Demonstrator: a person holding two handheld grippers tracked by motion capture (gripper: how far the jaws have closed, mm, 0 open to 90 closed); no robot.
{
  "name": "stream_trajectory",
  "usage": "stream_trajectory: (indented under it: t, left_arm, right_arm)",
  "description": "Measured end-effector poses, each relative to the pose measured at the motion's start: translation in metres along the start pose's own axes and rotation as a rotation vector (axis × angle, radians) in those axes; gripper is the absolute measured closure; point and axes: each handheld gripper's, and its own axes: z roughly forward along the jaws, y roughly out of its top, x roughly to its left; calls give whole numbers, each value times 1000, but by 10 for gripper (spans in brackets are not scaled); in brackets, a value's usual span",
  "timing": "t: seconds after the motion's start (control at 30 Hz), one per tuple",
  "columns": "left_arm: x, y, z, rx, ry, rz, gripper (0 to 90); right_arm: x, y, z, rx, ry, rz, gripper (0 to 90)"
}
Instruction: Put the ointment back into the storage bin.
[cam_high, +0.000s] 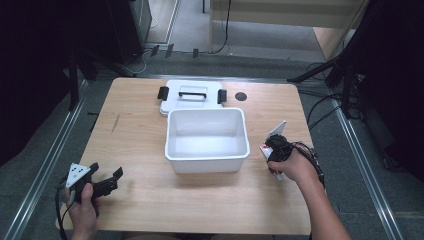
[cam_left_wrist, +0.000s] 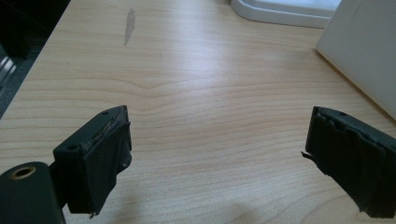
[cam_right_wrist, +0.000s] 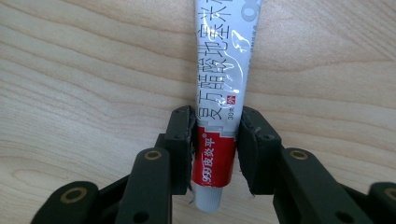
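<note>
A white and red ointment tube (cam_right_wrist: 223, 70) with printed characters lies on the wooden table (cam_right_wrist: 84, 79). My right gripper (cam_right_wrist: 217, 116) is shut on it, the pads pressing both sides of the red band near the cap end. From above, the tube (cam_high: 276, 132) sticks out of the right gripper (cam_high: 274, 148) just right of the white bin (cam_high: 207, 159). At the table's front left, my left gripper (cam_high: 106, 171) rests in the person's hand. Its jaws stand wide apart, with bare wood between them (cam_left_wrist: 219, 116).
The open white bin sits mid-table, its inside bare. Its lid (cam_high: 192, 95), with a black handle and two black clasps, lies flat behind it. A small dark round spot (cam_high: 241, 96) marks the table's far right. The bin wall (cam_left_wrist: 364, 51) and lid edge (cam_left_wrist: 285, 11) lie ahead of the left gripper.
</note>
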Motion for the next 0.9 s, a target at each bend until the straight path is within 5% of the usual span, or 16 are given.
stream_trajectory:
  t: [0.57,0.9]
  left_arm:
    - [0,0,0,1,0,0,79]
    - [0,0,0,1,0,0,78]
  right_arm:
    - [-3,-2,-1,-5,37,8,729]
    - [-11,-4,-39,-50,56,32,729]
